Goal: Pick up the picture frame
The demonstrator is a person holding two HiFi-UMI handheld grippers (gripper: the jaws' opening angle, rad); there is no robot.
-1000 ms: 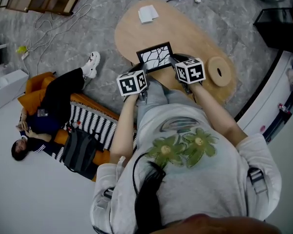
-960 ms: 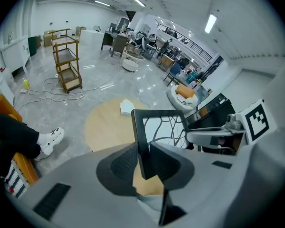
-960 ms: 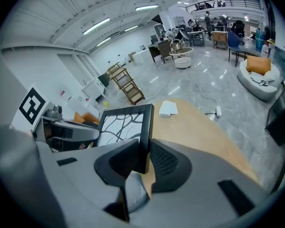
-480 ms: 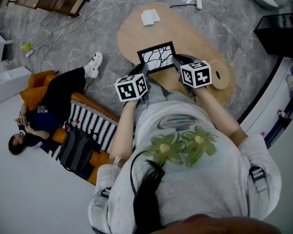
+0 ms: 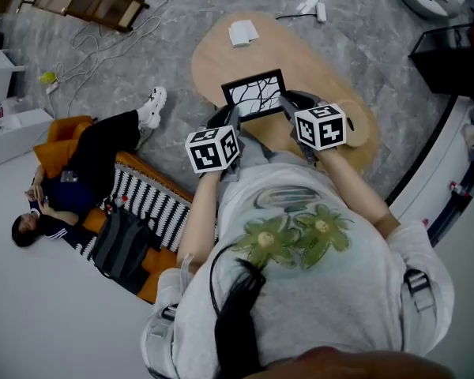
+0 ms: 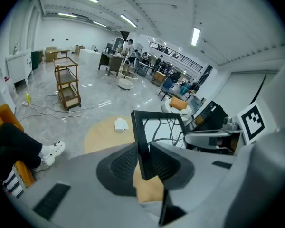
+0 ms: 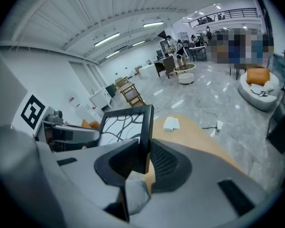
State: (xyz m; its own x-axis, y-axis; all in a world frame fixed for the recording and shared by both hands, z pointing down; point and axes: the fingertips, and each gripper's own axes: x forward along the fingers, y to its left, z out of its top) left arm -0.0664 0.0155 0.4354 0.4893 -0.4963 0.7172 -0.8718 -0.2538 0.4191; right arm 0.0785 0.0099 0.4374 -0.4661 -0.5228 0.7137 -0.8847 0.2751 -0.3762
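Picture frame (image 5: 254, 93) over table (image 5: 316, 61), between left hand-held gripper (image 6: 142, 147) and right hand-held gripper (image 7: 144, 145); napkin (image 5: 242, 31) behind

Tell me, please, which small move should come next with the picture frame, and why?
Probably lift both sides together, level. The left hand-held gripper is shut on the left edge of the picture frame and the right hand-held gripper on its right edge, and the frame hangs over the wooden table, so an even lift should avoid twisting it.

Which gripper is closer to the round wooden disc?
Right. The right gripper hangs just beside the round wooden disc; the left gripper grips the black picture frame farther off.
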